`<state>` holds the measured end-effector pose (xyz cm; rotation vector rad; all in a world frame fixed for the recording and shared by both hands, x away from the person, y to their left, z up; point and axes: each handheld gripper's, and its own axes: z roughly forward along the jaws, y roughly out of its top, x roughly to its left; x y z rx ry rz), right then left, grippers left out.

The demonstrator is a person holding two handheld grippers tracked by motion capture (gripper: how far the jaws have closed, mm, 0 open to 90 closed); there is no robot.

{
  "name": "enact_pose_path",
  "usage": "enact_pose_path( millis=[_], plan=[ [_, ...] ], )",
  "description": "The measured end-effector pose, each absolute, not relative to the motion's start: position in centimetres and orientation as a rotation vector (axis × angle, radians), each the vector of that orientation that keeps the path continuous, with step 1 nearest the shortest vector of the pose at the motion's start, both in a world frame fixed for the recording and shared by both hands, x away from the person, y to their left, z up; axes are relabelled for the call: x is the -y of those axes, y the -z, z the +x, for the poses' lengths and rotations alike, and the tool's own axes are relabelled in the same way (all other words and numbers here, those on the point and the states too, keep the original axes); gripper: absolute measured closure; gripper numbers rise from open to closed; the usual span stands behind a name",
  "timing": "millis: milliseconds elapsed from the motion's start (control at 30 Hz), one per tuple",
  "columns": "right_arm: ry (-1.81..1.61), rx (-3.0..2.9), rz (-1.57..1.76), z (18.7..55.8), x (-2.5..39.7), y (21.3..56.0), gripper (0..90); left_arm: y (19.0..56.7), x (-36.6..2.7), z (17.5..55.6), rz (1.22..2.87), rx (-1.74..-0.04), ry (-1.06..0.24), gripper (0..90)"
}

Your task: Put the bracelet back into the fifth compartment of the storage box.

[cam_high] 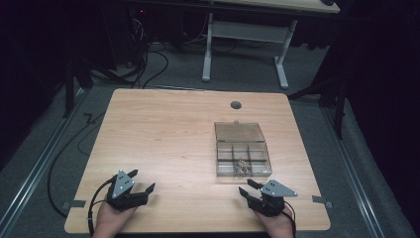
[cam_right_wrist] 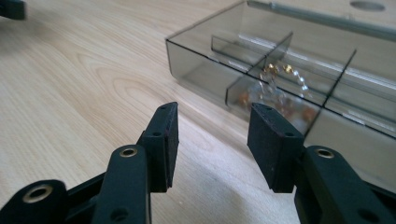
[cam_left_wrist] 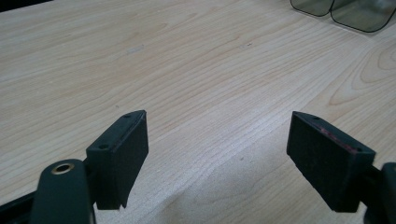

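Note:
A smoky clear compartment box point(cam_high: 225, 159) lies open on the wooden table point(cam_high: 168, 134), right of centre, its lid point(cam_high: 239, 132) folded flat behind it. Small gold and red pieces point(cam_high: 242, 167) sit in its near middle compartment. In the right gripper view the box point(cam_right_wrist: 196, 51) is just ahead, with the small pieces point(cam_right_wrist: 275, 88) beyond the jaws. My right gripper point(cam_high: 246, 186) point(cam_right_wrist: 212, 126) is open and empty, a little short of the box's near wall. My left gripper point(cam_high: 142, 180) point(cam_left_wrist: 217, 135) rests wide open over bare wood at the front left, holding nothing.
A grey cable hole point(cam_high: 236, 105) sits near the table's far edge. Two rounded corners of the box point(cam_left_wrist: 345, 11) show far off in the left gripper view. A white-legged desk point(cam_high: 245, 34) and floor cables point(cam_high: 143, 64) lie beyond the table.

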<state>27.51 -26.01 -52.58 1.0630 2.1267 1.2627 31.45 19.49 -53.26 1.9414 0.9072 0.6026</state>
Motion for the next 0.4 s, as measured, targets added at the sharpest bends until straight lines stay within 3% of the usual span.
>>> enact_pose_path(
  millis=[400],
  plan=[
    [-1.255,-2.132,1.092,27.61,26.06,52.64,50.8,53.27,-19.29,31.44,1.961,-0.891,-0.611,21.2]
  ],
)
